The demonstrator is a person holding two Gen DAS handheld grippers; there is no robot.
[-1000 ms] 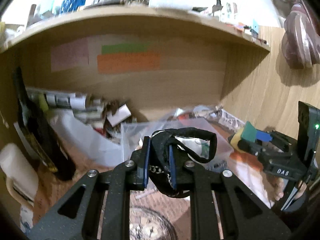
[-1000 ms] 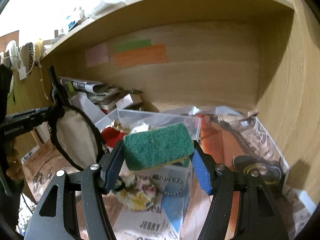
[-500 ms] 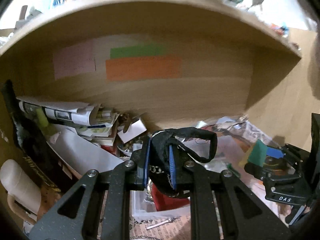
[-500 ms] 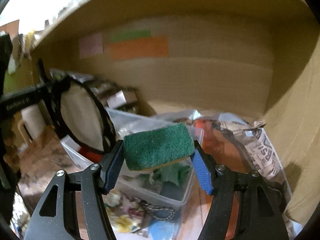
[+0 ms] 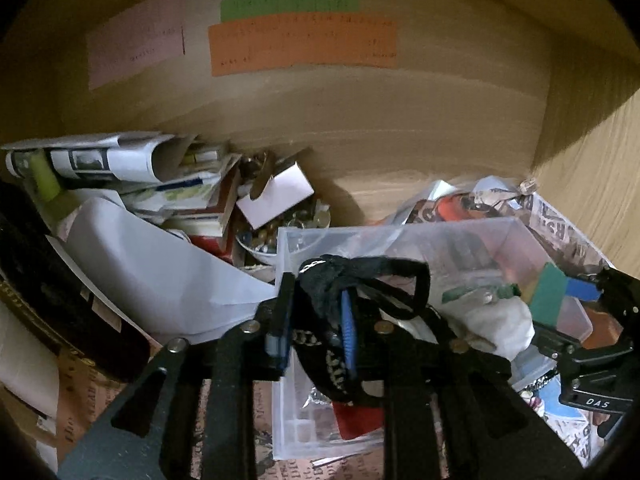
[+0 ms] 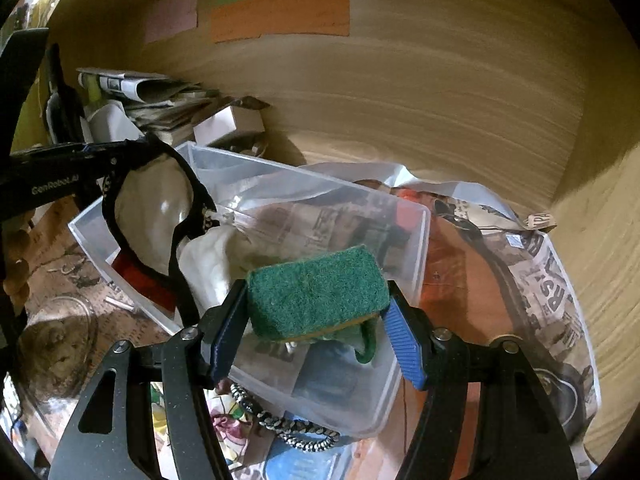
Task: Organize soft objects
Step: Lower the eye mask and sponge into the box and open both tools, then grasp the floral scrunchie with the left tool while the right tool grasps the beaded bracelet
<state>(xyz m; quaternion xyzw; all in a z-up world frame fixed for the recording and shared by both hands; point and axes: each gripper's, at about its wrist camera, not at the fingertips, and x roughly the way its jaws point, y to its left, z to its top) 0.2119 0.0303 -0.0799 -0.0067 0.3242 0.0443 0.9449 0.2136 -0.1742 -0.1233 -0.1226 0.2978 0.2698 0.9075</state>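
My left gripper [image 5: 314, 322] is shut on a black elastic band [image 5: 372, 280] and holds it over the near left part of a clear plastic bin [image 5: 400, 236]. The band hangs as a loop in the right wrist view [image 6: 180, 216]. My right gripper [image 6: 316, 334] is shut on a green scouring sponge [image 6: 316, 290] with a yellow underside, above the bin's near right side [image 6: 416, 248]. The sponge also shows at the right of the left wrist view [image 5: 550, 294]. A white cloth [image 6: 216, 256], a red cloth [image 6: 140, 280] and a green item lie in the bin.
The bin stands in a wooden shelf nook lined with newspaper [image 6: 536, 280]. Rolled papers, books and a white box [image 5: 276, 194] crowd the back left. A braided cord [image 6: 280, 424] and floral cloth lie in front of the bin. Coloured paper labels [image 5: 300, 44] are on the back wall.
Both grippers have moved forward and down into the nook, closer over the bin. Each keeps its hold, the left on the band and the right on the sponge.
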